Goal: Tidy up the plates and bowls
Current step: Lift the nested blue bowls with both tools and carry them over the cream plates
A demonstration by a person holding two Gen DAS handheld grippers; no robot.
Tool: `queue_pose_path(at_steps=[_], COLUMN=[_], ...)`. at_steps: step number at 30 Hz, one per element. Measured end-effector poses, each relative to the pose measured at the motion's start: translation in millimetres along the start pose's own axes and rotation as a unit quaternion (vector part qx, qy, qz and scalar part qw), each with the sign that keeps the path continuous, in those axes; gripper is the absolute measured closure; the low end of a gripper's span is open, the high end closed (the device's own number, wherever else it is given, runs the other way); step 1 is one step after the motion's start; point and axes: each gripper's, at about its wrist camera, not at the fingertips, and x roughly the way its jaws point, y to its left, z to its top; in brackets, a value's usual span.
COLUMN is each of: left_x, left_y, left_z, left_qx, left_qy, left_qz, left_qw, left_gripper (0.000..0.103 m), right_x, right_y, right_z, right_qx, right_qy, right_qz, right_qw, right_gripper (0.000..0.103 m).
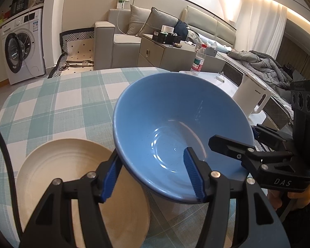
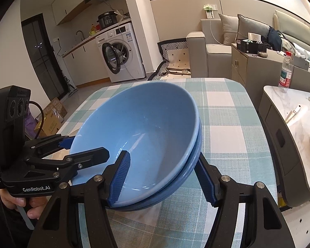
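A blue bowl (image 1: 175, 122) is held tilted above the checked tablecloth (image 1: 57, 101). In the right wrist view it (image 2: 142, 132) nests inside a second blue bowl (image 2: 188, 171) beneath it. My left gripper (image 1: 153, 175) is shut on the bowl's near rim, one pad inside and one outside. My right gripper (image 2: 165, 177) grips the opposite rim of the stacked bowls the same way, and shows in the left wrist view (image 1: 233, 142). The left gripper shows in the right wrist view (image 2: 80, 146). A beige plate (image 1: 57, 177) lies on the cloth under the left gripper.
A white kettle (image 1: 252, 97) and a water bottle (image 1: 198, 60) stand on a marble side table (image 2: 299, 111) right of the table. A washing machine (image 1: 22, 45), sofa (image 1: 122, 39) and grey cabinet (image 1: 165, 53) are beyond the table's far edge.
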Motion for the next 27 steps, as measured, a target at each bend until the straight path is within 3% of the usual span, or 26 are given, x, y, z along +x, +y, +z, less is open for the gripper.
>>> queue_pose_path(at_steps=[27], left_x=[-53], left_y=[17], left_z=[-4], left_qx=[-0.009], left_qy=[-0.036], left_qz=[0.024], left_qw=[0.9990], left_gripper=[0.043], right_x=[-17], right_y=[37], right_z=[15], right_qx=[-0.022], right_qy=[-0.018], right_qz=[0.033], right_qw=[0.999], right_gripper=[0.038])
